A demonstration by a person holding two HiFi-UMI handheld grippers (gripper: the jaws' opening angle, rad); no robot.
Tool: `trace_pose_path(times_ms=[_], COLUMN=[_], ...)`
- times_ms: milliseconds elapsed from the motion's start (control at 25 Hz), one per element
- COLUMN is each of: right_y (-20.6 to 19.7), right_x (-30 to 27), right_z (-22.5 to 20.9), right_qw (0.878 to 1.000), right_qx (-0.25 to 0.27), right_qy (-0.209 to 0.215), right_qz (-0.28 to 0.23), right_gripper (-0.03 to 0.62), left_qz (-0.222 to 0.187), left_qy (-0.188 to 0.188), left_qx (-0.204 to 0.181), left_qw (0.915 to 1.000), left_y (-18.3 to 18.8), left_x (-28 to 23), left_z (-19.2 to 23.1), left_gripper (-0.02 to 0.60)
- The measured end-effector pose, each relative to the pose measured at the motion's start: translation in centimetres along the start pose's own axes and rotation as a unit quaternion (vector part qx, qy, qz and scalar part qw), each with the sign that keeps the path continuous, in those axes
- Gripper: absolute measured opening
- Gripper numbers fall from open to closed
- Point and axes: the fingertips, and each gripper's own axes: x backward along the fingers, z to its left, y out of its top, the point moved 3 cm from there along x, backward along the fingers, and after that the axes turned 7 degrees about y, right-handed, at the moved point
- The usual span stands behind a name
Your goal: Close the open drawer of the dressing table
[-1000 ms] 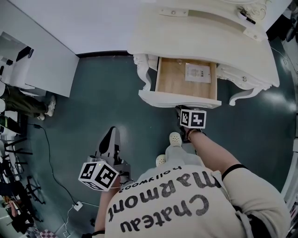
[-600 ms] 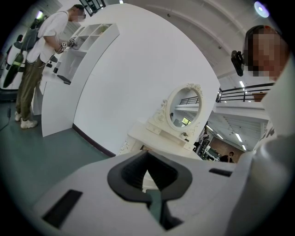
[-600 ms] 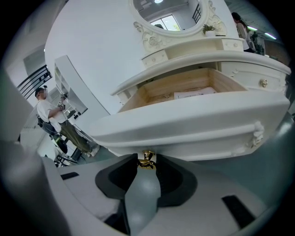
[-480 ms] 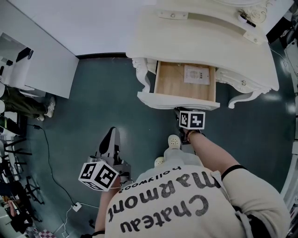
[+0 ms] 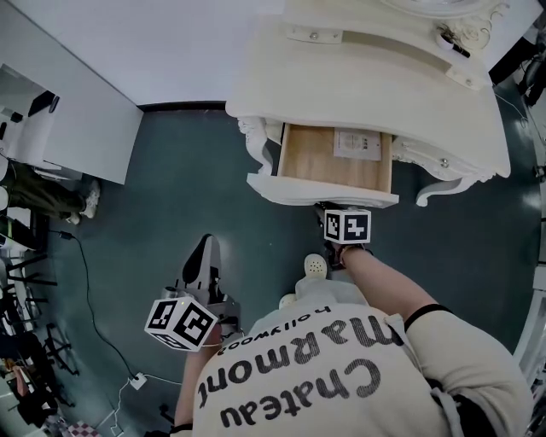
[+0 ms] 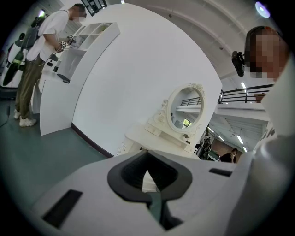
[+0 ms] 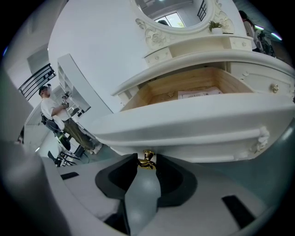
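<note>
The drawer [image 5: 324,189] of the dressing table [image 5: 367,77] is part way open. You can see its wooden floor and a sheet of paper [image 5: 357,143] lying flat near the back.

Some things could go wrong from here. The gold knob [image 7: 147,159] is small and round, so I think it could slip out of the gripper if the push comes at a slant. Then the gripper would bump the white front or slide under it. A push that leans to one side could make the drawer go in crooked and get stuck. A push that is too hard could slam it shut and shake the mirror [image 7: 170,11] on top of the table.

The right gripper [image 7: 146,167] is right at the drawer front, in the middle and low down. Its two jaws sit one on each side of the gold knob and seem to pinch it. The white front fills the space just above the jaws, and the open wooden box lies behind it. From the head view, the marker cube of this gripper shows just below the drawer front, and its tips are tucked under the edge.

The left gripper [image 5: 204,246] is well apart from the drawer, low over the green floor on the person's left. Its jaws are closed and hold nothing.
</note>
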Motion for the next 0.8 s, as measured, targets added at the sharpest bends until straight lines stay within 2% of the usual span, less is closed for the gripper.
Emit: trace_pose_path(times_ms=[800], right_y=[2.5], right_x=[-1.3], right_z=[-1.3], right_qw=[0.999], right_qx=[0.018], right_qy=[0.027], right_qz=[0.001], right_gripper=[0.144], left_qz=[-0.017], left_qy=[0.019], left_qx=[0.011], left_qw=[0.9996], left_y=[-0.1], left_x=[-2.8], left_z=[-1.3], left_gripper=[0.008])
